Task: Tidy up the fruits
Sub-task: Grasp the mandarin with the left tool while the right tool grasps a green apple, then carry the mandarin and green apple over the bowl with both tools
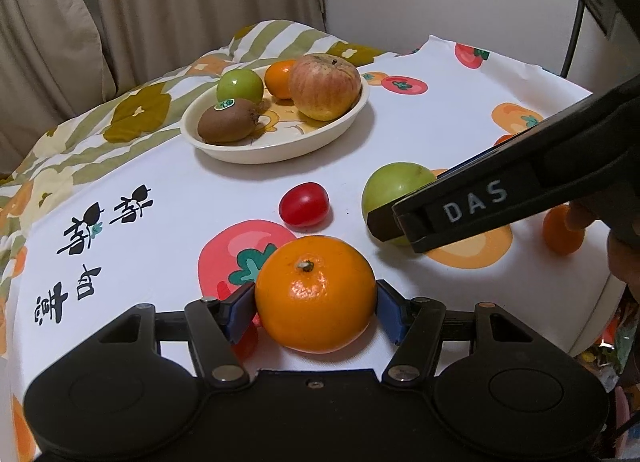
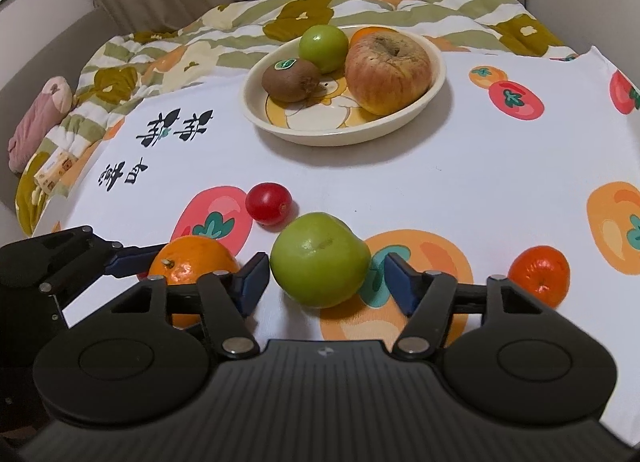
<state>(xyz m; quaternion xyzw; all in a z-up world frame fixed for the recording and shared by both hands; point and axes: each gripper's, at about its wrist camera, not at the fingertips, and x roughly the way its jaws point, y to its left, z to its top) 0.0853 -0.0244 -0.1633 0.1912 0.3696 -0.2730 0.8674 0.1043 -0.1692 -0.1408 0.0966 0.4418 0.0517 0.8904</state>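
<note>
My left gripper is shut on an orange mandarin, both blue pads against its sides, low over the cloth. The mandarin also shows in the right wrist view. My right gripper is open around a green apple that rests on the cloth; a gap shows on its right side. The green apple shows in the left wrist view. A cream plate holds a kiwi, a small green apple, a large red apple and an orange.
A red cherry tomato lies on the cloth between the grippers and the plate. A small mandarin lies to the right. A flowered quilt lies behind the table, with a pink toy at left.
</note>
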